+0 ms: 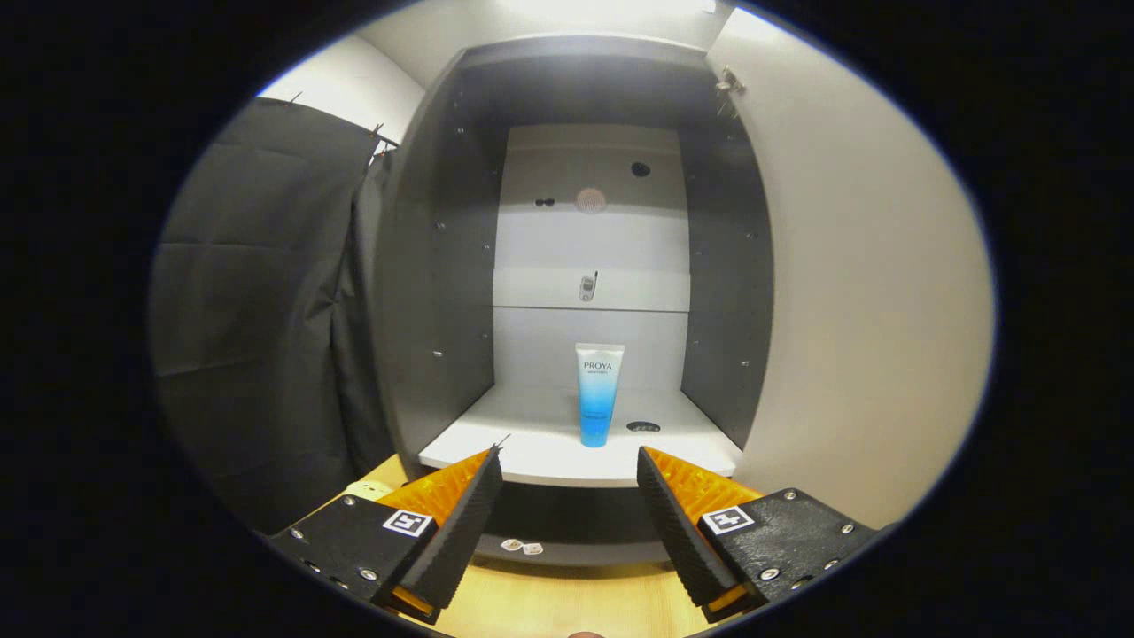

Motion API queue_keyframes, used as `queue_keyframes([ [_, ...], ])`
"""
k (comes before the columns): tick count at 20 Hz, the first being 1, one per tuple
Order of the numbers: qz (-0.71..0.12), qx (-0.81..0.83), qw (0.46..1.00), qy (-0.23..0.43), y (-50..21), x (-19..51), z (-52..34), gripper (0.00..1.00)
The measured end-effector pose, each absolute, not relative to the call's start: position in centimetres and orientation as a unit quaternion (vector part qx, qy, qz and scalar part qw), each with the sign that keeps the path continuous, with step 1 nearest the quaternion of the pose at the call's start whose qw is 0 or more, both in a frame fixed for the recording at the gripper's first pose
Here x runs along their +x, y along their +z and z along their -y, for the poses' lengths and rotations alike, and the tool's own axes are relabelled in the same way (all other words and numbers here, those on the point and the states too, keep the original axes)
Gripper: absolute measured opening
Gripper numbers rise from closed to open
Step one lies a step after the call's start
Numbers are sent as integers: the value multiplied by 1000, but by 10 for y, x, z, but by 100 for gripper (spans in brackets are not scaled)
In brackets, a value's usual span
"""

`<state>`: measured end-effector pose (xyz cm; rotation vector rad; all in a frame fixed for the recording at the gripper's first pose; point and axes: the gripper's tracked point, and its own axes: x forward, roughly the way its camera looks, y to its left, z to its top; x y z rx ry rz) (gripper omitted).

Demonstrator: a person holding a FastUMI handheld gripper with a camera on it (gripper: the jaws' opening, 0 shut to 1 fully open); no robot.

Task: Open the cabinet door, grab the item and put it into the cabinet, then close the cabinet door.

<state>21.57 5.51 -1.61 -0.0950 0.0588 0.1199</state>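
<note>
The gripper [570, 461] stands wide open, its two fingers spread well apart with nothing between them and nothing touching either one. The inner faces of the fingers [461, 532] are ribbed with fine ridges, and each finger carries a flat plate fastened with small screws and marked with a square printed tag. The fingers point straight ahead and level toward the open cabinet [443, 266], their tips hanging in front of the front edge of the shelf [532, 461], whether clear of it cannot be told.

The tube [598, 394] stands upright on its cap on the shelf inside the cabinet, beyond the fingertips and roughly in line with the gap between them, slightly nearer the right finger. It is a soft squeeze tube, pale at the top and shading to blue at the bottom. Just beside it on the shelf is a small dark round hole [643, 426].

The cabinet has dark grey side walls dotted with small pegs and a pale back panel crossed by horizontal seams. The door [868, 292] is swung open to the right, a smooth light panel with a metal hinge [728, 87] near its top. Black cloth [257, 310] hangs to the left of the cabinet. Below the fingers lies a light wooden table [549, 602].
</note>
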Motion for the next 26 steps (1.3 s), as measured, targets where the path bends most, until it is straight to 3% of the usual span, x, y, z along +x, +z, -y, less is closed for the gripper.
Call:
queue_keyframes([
  [9,-38,-23,997,65,-3,50,-65,95],
  [14,-37,-44,996,72,12,10,-51,95],
  [22,-70,30,997,16,37,-37,70,95],
  [26,-56,-8,998,-37,45,-59,155,94],
])
